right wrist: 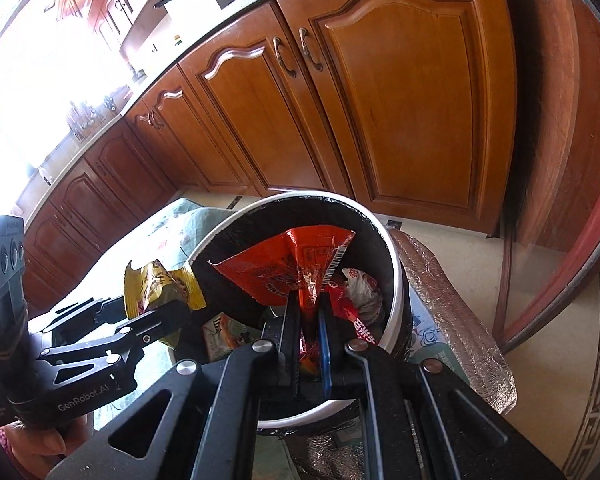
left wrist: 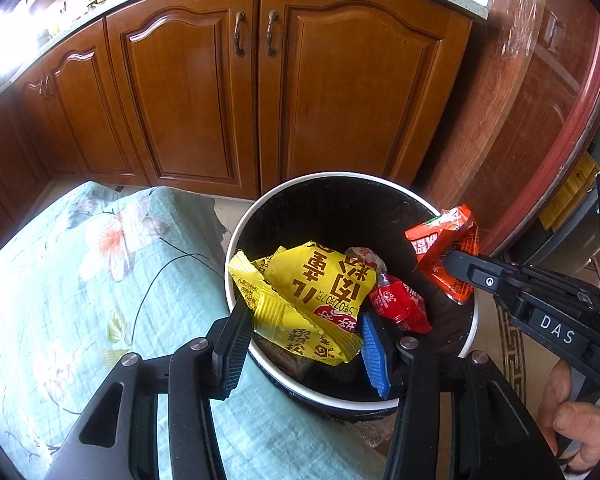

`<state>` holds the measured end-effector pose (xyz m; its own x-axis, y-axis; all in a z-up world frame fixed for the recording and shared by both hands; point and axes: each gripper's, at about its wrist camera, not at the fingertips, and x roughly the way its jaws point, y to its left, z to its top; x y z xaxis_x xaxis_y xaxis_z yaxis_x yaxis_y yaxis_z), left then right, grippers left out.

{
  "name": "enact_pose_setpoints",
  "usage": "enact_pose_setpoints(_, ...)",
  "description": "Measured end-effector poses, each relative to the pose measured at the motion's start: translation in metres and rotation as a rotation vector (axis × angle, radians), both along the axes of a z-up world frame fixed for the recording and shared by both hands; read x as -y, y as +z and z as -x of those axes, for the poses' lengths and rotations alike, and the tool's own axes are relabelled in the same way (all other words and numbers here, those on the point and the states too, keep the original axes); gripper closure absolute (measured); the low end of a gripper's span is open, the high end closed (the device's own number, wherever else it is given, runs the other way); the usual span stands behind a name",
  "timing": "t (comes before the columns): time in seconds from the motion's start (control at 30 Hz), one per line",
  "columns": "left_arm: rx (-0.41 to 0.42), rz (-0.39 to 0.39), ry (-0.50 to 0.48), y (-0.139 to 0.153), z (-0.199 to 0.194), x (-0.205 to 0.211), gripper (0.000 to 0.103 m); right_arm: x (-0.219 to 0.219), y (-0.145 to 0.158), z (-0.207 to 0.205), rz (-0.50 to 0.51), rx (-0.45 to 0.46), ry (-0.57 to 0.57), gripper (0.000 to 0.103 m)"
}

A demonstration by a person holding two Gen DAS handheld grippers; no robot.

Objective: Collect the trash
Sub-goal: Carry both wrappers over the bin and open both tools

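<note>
A round bin (left wrist: 236, 240) with a white rim and black liner stands on the floor; it also shows in the right wrist view (right wrist: 396, 276). My left gripper (left wrist: 304, 332) is over its near rim, shut on a yellow snack wrapper (left wrist: 320, 284). A red wrapper (left wrist: 400, 304) lies inside the bin. My right gripper (right wrist: 308, 312) is shut on an orange wrapper (right wrist: 276, 272) and holds it over the bin's right rim, where it shows in the left wrist view (left wrist: 448, 240). The left gripper with the yellow wrapper (right wrist: 156, 284) shows at the left in the right wrist view.
A surface under a teal floral cloth (left wrist: 80, 280) lies left of the bin. Brown wooden cabinets (left wrist: 260, 92) stand behind it. A foil-covered block (right wrist: 452, 300) sits right of the bin. A red-rimmed round table edge (left wrist: 580, 140) curves at the right.
</note>
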<state>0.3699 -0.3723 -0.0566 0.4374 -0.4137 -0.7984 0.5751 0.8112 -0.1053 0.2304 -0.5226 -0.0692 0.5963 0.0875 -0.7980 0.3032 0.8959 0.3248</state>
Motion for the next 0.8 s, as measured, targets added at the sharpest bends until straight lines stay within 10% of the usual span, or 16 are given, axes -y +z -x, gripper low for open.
enact_pose_setpoints(0.3, -0.030, -0.009, -0.009, -0.007, -0.013, 0.011, 0.054, 0.005, -0.010, -0.010, -0.001, -0.041, 0.010, 0.093)
enact_pose_setpoints(0.47, -0.034, -0.013, -0.009, -0.005, -0.015, 0.013, 0.034, 0.009, -0.008, -0.011, -0.019, -0.037, -0.002, 0.090)
enact_pose_setpoints(0.8, -0.014, 0.029, 0.034, 0.006, 0.003, -0.021, 0.029, 0.009, 0.007, 0.002, -0.057, 0.030, -0.035, 0.062)
